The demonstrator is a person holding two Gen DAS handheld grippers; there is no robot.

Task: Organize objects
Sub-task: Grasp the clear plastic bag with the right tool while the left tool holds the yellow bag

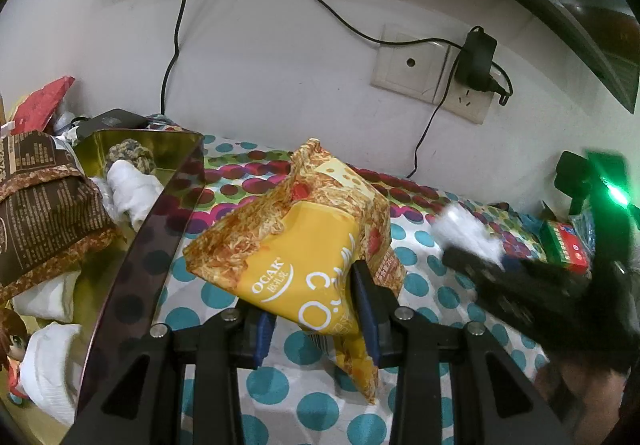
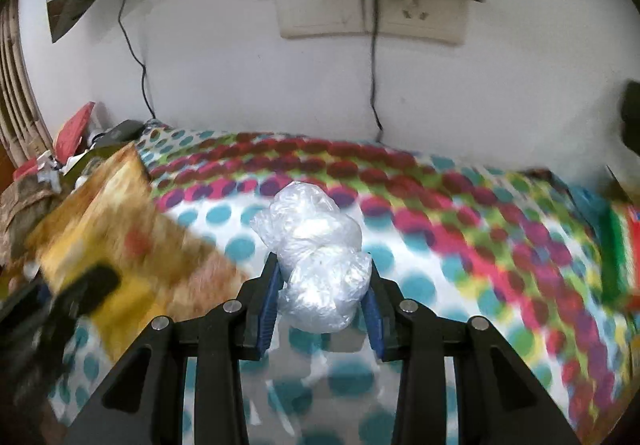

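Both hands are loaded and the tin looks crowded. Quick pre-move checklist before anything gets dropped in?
1. Left gripper shut on yellow snack bag: ok, fingers pinch its lower part.
2. Right gripper shut on clear plastic bundle: ok.
3. Room in gold tin: not ok, brown packet and white cloths already fill it.
4. Snack bag clear of dotted cloth: cannot tell.
5. Right gripper's view sharp: not ok, blurred.
6. Grippers apart: ok, a gap shows in the left wrist view.
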